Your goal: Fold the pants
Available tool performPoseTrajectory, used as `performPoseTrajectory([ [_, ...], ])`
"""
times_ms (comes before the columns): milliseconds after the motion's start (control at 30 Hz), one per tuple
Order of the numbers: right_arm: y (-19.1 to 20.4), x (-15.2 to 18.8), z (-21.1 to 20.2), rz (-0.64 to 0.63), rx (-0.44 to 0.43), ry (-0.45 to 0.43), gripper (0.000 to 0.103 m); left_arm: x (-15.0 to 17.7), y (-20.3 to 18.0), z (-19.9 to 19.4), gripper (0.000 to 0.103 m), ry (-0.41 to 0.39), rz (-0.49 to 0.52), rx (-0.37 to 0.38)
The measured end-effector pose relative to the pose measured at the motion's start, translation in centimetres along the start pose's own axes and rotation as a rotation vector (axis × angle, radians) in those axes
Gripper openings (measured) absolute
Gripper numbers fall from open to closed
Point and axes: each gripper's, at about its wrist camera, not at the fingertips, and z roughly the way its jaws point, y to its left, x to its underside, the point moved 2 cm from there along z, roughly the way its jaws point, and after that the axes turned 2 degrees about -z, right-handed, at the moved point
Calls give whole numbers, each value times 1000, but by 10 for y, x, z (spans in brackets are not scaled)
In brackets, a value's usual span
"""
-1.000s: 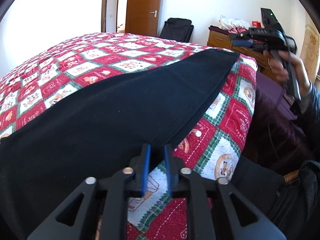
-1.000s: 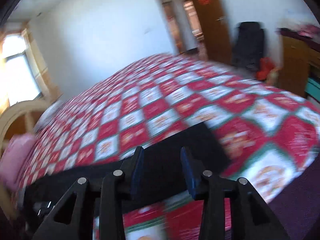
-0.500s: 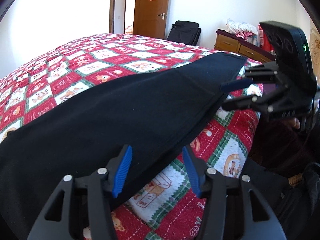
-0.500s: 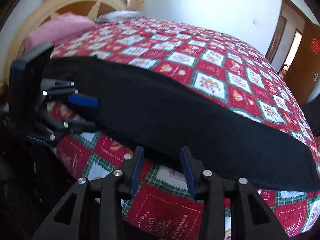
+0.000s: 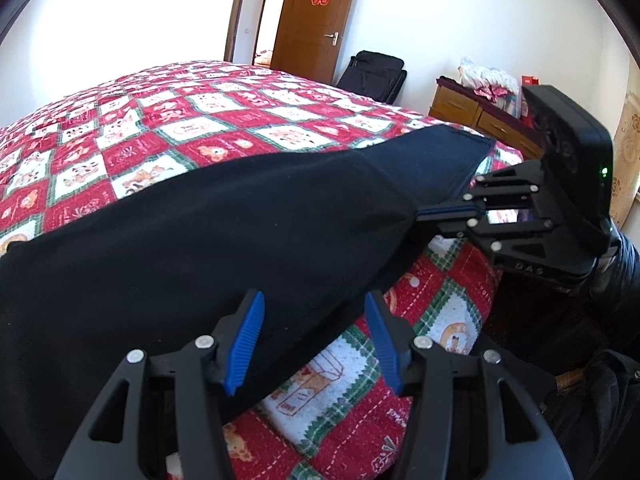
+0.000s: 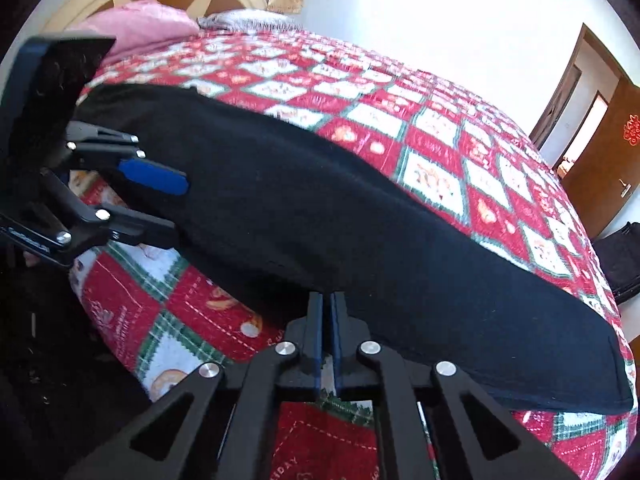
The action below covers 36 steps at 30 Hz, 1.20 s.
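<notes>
You are working on the black pants, which are lying long and flat along the near edge of the quilt. Your right gripper has just been closing, and its fingers are now pinched together on the near hem. Your left gripper is holding its blue fingers apart, straddling the pants' edge without pressing it.

To do this well, I judge you should be sliding the left fingers further over the edge, closing them on every layer, then lifting both ends level so the cloth is not sagging.

The left view is showing the right gripper at 3 o'clock biting the cloth near the leg's far end, with a door at 12 o'clock. The right view is showing the left gripper at 9 o'clock, one finger above the cloth and one below, plus a pink pillow at 11 o'clock.
</notes>
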Motion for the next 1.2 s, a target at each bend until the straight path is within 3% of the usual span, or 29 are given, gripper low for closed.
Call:
performPoseTrajectory([
  [167,6,6,-6,-9,-15,17,1,-2,-2,-8,55,-16,1,29],
  [300,4,14,9,-4,-6,45,2,5,-6,6,55,39,15,41],
  [467,-3,13,2,36,-79,51,3,9,-9,5,61,52,22,58],
  [700,2,-15,4,122,-171,-32,3,12,-12,5,65,56,21,68],
  [800,13,-20,23,121,-172,2,3,13,-12,3,65,55,25,61],
  [1000,19,-10,31,129,-189,47,3,7,3,-19,65,-10,-3,-20],
  [1100,18,-15,27,142,-183,24,4,0,28,-35,71,-72,-61,-86],
  [1200,22,-22,27,143,-190,-3,4,4,52,-38,72,-73,-122,-124],
])
